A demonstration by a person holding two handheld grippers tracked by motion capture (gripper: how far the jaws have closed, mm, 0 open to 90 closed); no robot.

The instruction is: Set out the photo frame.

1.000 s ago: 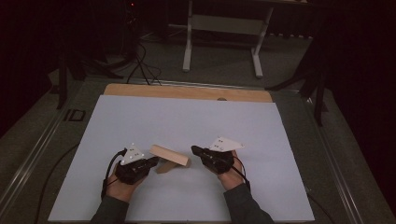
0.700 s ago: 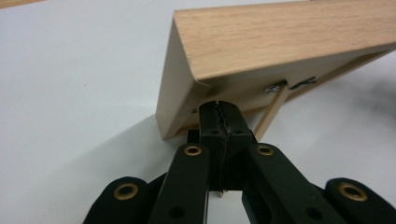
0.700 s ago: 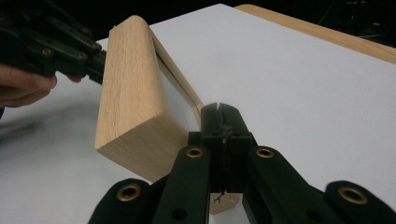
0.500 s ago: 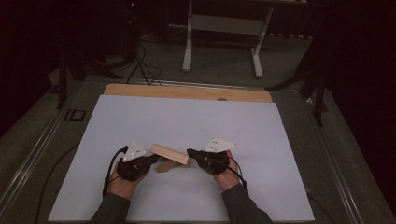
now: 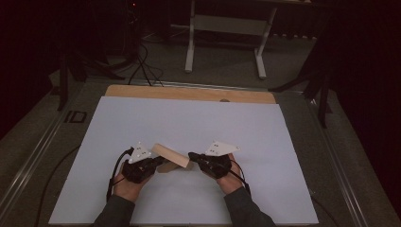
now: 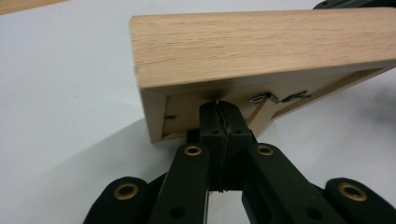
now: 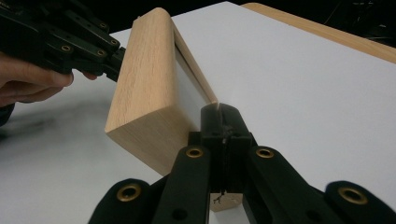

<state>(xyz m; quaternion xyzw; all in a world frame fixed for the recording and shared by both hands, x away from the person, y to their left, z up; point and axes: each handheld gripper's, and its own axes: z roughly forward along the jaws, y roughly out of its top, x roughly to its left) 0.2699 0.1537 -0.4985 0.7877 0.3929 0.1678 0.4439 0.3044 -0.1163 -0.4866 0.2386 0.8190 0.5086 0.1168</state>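
- High view: one pale wooden box (image 5: 171, 157) sits near the front middle of a white table top (image 5: 189, 127), tipped so that its far left end rides higher than its near right end. The left gripper (image 5: 158, 163) meets it from the left and the right gripper (image 5: 191, 157) from the right, two grippers in all, each in one hand. Each carries one grey three-cornered plate, and black cables trail back along the wrists. The jaw tips are too small and dark here to read their grip. One strip of bare wood (image 5: 189, 93) edges the far side of the table; a stand with two grey legs (image 5: 224, 26) rises from the dim floor beyond, its top cut off by the frame.
- Left gripper view: the wooden box (image 6: 261, 44) shows a broad oak-grained face above a recessed underside with thin inner strips and two small metal fittings. The left gripper's (image 6: 218, 112) jaws are pressed fully together, their tips tucked under the box's rim; whether they pinch a thin edge is hidden in shadow. The box's right end runs out of frame.
- Right gripper view: the wooden box (image 7: 149, 88) stands on edge with rounded corners, a pale panel set in its side. The right gripper (image 7: 219, 112), jaws closed tight, nips the thin rim beside that panel. The left gripper (image 7: 109, 60) touches the far face.
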